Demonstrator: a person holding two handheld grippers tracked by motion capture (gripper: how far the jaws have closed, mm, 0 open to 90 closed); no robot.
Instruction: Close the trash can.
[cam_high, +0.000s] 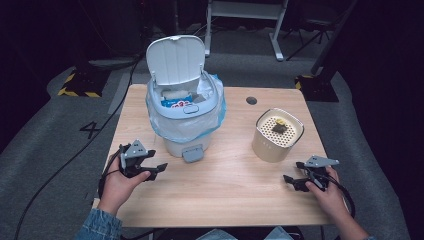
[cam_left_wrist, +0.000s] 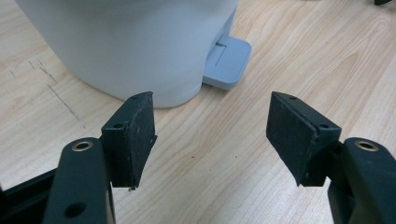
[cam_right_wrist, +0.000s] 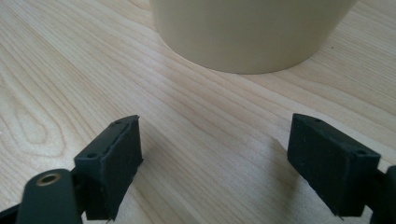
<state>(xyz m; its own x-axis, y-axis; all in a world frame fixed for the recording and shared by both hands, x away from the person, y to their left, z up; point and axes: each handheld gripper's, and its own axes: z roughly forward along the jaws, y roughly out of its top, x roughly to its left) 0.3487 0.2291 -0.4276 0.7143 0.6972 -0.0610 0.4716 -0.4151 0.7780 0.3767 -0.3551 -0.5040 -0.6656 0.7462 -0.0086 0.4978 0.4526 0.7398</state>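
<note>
Both grippers released over the light wooden table (cam_high: 225, 195), bin and container untouched.

On my left, the left gripper (cam_high: 156, 168) stands spread with nothing between its jaws, near the grey pedal (cam_high: 192, 154) of the white plastic pedal bin (cam_high: 185, 107), whose lid is up. At centre-right stands the cream round container with a perforated top (cam_high: 277, 135); just beyond, my right gripper (cam_high: 293, 179) is released, jaws bare.
</note>
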